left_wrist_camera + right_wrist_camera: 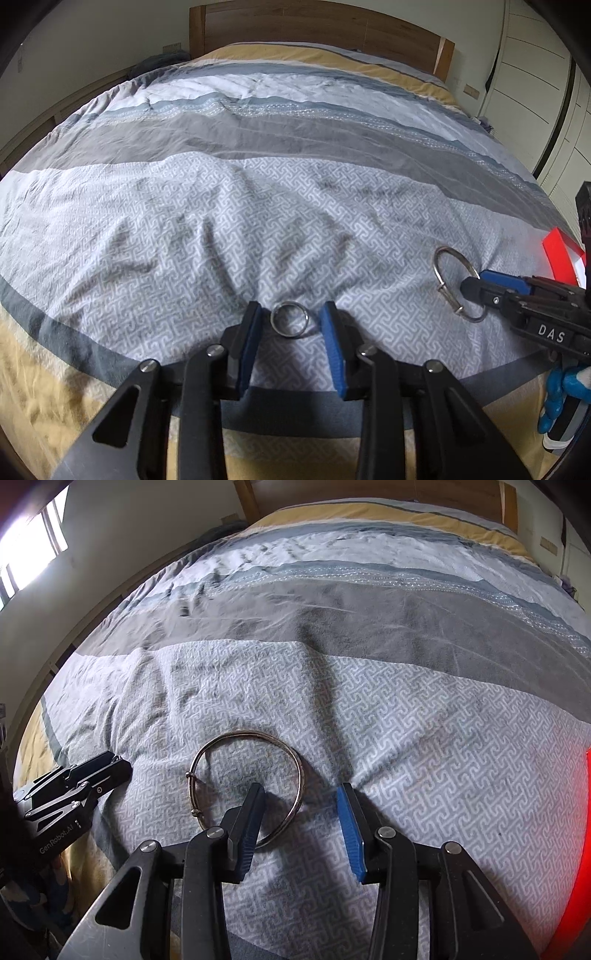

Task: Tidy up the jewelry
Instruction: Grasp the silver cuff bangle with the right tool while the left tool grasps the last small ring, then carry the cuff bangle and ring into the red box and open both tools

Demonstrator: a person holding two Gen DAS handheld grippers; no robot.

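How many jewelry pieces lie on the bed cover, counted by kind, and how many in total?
Small ring: 1
Large bangle: 1
Total: 2

The ring lies between the pads of the left tool, untouched. The bangle's wire runs between the pads of the right tool, not yet gripped.

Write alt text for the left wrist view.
A small silver metal ring lies on the grey patterned bedspread between the left gripper's open blue-padded fingers, untouched. At right, the right gripper reaches over a large thin silver bangle, with a red box behind.
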